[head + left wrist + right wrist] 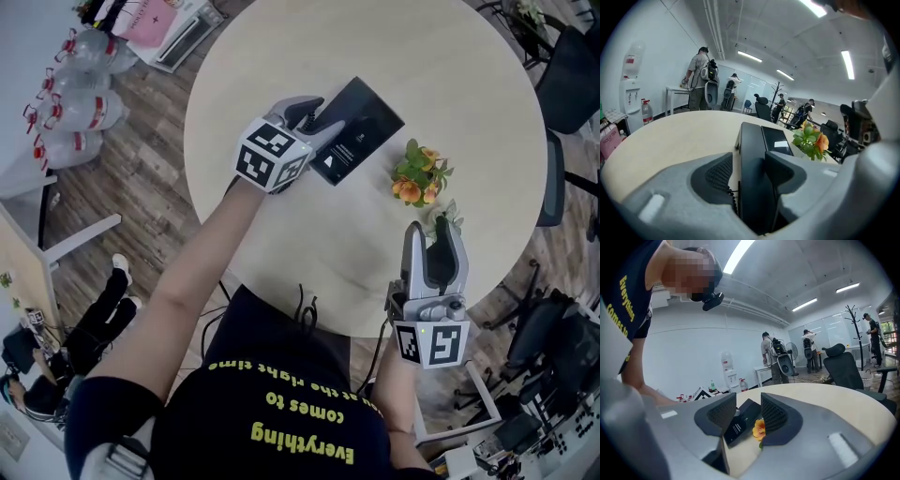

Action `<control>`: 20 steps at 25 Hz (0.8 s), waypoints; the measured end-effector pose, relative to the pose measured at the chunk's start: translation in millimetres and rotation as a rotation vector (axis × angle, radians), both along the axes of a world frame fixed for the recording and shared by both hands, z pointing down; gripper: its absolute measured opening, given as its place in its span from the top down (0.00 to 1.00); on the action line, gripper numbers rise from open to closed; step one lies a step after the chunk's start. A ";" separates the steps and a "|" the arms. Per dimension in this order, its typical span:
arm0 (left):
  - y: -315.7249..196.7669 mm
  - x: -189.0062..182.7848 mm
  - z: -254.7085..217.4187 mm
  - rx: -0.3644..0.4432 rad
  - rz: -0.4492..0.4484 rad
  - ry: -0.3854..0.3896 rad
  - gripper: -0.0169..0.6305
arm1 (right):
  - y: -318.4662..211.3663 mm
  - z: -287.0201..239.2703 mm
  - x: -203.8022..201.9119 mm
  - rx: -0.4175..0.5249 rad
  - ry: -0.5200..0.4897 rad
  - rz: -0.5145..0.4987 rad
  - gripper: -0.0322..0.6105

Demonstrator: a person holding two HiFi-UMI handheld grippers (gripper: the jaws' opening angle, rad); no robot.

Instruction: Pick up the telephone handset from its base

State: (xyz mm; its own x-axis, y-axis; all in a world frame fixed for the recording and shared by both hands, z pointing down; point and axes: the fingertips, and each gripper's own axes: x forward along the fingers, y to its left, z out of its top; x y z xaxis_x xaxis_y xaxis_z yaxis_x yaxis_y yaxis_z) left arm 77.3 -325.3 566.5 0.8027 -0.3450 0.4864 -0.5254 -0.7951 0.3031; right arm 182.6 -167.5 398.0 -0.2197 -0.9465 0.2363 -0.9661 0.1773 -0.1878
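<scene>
A black telephone base sits mid-desk, well in from every edge. Its handset lies cradled between the parted, unclamped jaws of the left tool. The right tool hovers gaping and empty over the near edge. A lopsided pinch could twist the handset loose, and its coiled cord could drag the base into the flowers.

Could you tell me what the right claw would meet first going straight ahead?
Most likely the flowers, which sit just ahead of the open right claw; the phone shows farther on, though depth is uncertain.
</scene>
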 end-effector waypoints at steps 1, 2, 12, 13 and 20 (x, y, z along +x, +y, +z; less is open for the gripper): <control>-0.2 -0.3 0.4 -0.012 0.002 0.006 0.64 | -0.3 0.2 0.1 -0.001 -0.001 -0.001 0.68; 0.3 -0.2 0.7 -0.024 0.007 0.012 0.64 | -0.5 0.4 0.1 -0.001 -0.003 -0.003 0.68; 12.1 4.4 7.7 -0.095 0.051 0.015 0.63 | -0.2 -2.8 -1.2 0.014 0.001 -0.012 0.68; 11.9 4.0 8.0 -0.106 0.050 0.020 0.63 | -0.5 -2.3 -1.6 0.012 0.001 -0.014 0.68; 14.2 3.1 6.3 -0.070 0.054 -0.018 0.65 | -3.5 -0.3 -4.2 0.011 -0.004 -0.027 0.69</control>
